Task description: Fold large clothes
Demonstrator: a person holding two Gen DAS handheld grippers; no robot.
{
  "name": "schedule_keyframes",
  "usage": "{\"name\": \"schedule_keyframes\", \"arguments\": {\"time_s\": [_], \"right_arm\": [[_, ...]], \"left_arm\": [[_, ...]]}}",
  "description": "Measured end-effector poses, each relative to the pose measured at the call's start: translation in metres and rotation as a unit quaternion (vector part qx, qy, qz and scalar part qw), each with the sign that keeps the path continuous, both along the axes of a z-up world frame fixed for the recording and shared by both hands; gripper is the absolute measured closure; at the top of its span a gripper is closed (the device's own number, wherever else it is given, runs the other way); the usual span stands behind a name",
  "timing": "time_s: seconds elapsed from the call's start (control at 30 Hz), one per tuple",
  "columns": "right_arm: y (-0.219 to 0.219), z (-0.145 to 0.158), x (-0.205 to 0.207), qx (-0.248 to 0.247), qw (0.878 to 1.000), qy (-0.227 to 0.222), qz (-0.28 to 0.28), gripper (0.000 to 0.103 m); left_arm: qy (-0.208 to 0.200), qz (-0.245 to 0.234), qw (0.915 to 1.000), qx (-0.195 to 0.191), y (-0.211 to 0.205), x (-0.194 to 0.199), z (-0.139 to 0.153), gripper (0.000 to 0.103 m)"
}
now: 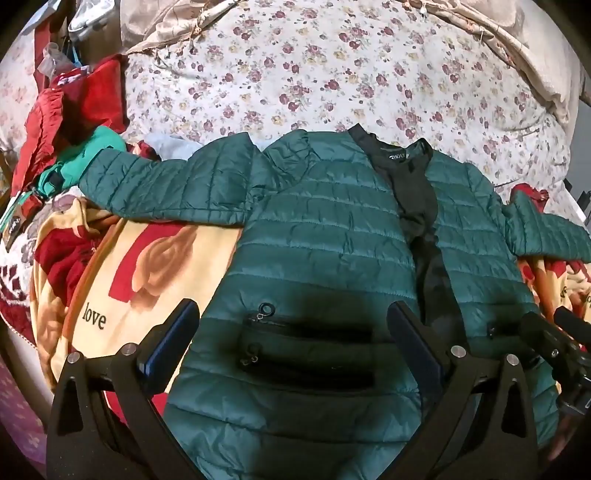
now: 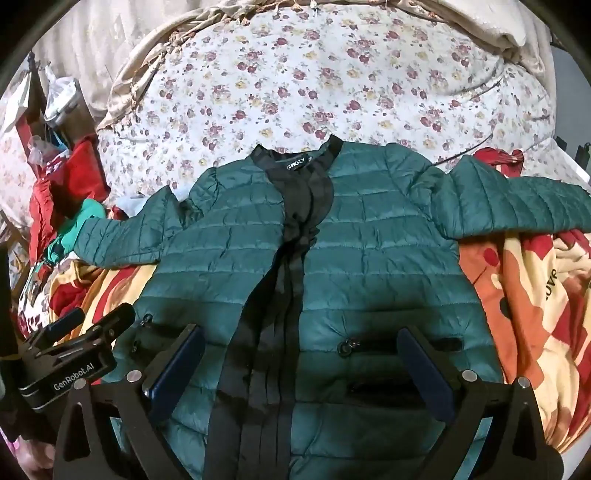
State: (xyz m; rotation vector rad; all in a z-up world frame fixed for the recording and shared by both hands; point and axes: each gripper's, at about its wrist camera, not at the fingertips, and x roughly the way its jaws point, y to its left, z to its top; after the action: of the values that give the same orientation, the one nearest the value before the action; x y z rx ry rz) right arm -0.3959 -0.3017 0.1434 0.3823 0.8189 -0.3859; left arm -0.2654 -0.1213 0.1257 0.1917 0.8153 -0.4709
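A dark green quilted jacket (image 1: 325,236) lies face up on the bed, front closed along a black placket, both sleeves spread out to the sides. It also shows in the right wrist view (image 2: 369,236). My left gripper (image 1: 293,314) is open and empty, hovering over the jacket's left pocket zips near the hem. My right gripper (image 2: 301,336) is open and empty over the lower front, between the black placket (image 2: 273,317) and the right pocket. The left gripper also shows at the left edge of the right wrist view (image 2: 85,332).
The jacket rests on a yellow and red blanket printed "love" (image 1: 140,273). Behind it lies a white floral quilt (image 1: 332,74). A heap of red and teal clothes (image 1: 74,122) sits at the left. A beige bedcover (image 2: 498,26) bunches at the back.
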Motion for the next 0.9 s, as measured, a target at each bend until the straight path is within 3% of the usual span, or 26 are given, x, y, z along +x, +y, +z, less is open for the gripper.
{"name": "schedule_keyframes", "arguments": {"time_s": [0.23, 0.57, 0.9], "right_arm": [[-0.0081, -0.0044, 0.0007, 0.006, 1.000, 0.003, -0.005, 0.000], [-0.0050, -0.0040, 0.0011, -0.024, 1.000, 0.008, -0.013, 0.000], [-0.0070, -0.0045, 0.0029, -0.013, 1.000, 0.004, -0.009, 0.000]], "left_arm": [[-0.001, 0.001, 1.0000, 0.002, -0.0013, -0.0006, -0.0024, 0.001], [-0.004, -0.001, 1.0000, 0.003, -0.0029, -0.0006, -0.0043, 0.001], [-0.008, 0.002, 1.0000, 0.000, -0.0017, 0.0009, -0.0049, 0.001]]}}
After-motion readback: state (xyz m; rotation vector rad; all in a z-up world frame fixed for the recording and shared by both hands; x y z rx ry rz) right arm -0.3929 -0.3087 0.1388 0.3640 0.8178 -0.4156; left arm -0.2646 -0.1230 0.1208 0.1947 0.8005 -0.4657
